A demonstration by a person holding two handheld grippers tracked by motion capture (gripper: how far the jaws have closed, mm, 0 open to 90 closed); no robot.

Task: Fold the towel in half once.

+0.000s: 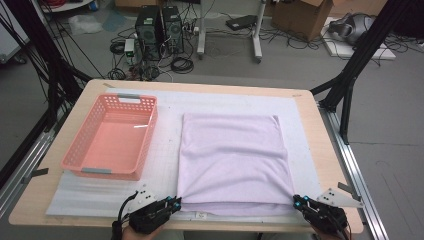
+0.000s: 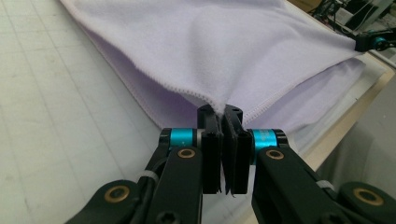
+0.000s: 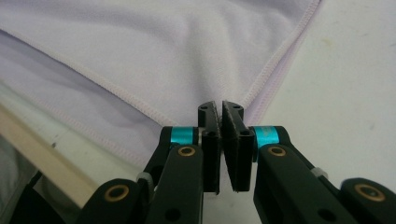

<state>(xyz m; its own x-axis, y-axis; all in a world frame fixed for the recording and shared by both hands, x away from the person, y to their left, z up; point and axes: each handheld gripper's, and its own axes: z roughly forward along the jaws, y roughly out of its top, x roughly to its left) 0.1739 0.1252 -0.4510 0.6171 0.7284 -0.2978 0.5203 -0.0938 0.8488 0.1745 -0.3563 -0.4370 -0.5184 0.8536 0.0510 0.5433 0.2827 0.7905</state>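
At the near edge of the table (image 1: 60, 200), the left gripper (image 1: 176, 202) and the right gripper (image 1: 297, 201) each pinch 1 near corner of the lilac towel (image 1: 232, 160). In the left gripper view the jaws are closed tight on the hemmed corner of the top layer, which lifts off a lower layer beneath it. The right gripper view shows the same: jaws clamped narrow on the stitched corner, with a second layer lying flat below.

The towel lies on the white mat (image 1: 165, 150) in the middle of the table, to the right of the basket. It looks folded at least once already, since 2 layers show at the near edge and its far edge is smooth and rounded. My reading is that the next fold is just starting: both near corners are gripped, but the cloth is barely raised and nothing has been carried toward the far edge.

Farther back and to the left sits the pink basket (image 1: 145, 131), with nothing in it. So what is left, I judge, is to finish folding and likely place the towel in that basket.
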